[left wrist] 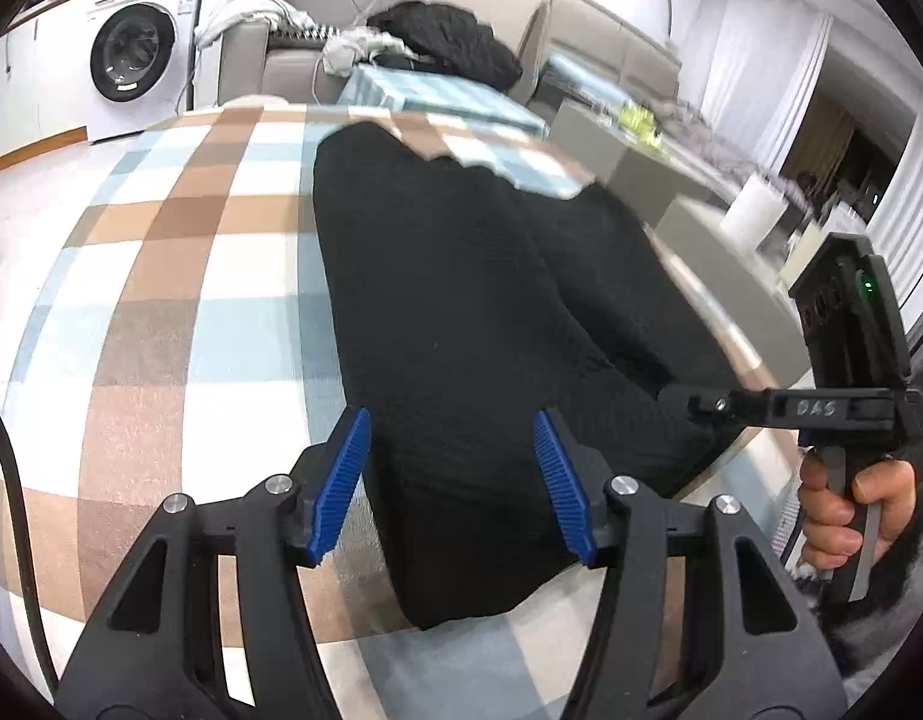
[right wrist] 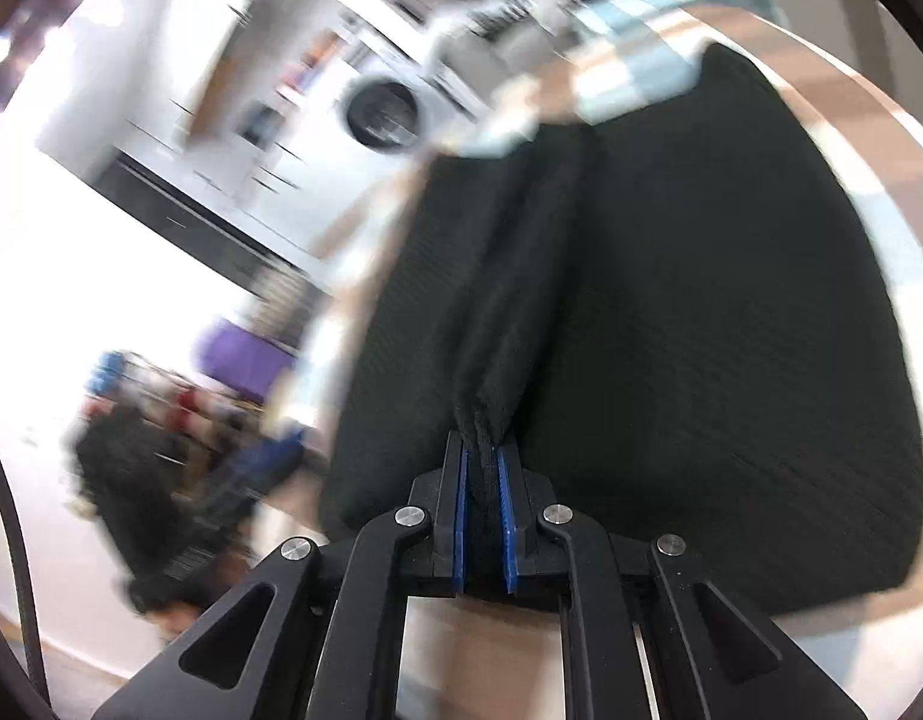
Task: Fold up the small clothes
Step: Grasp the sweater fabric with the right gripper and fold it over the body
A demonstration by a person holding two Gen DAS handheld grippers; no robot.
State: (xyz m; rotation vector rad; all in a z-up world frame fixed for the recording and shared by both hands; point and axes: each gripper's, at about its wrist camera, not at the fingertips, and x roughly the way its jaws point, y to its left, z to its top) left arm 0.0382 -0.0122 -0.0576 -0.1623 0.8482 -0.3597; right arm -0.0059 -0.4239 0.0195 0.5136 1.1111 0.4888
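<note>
Checked in brown, white and pale blue, one tablecloth point(left wrist: 179, 276) carries one black garment point(left wrist: 461, 312) at its middle; one washing machine point(left wrist: 137, 42) and one sofa point(left wrist: 269, 60) stand behind. From the left wrist, the left gripper point(left wrist: 452, 480) hangs half open over the cloth's near end, gripping nothing. From the right wrist, blurred, the right gripper point(right wrist: 484, 516) pinches a bunched fold of the garment point(right wrist: 701, 330).
</note>
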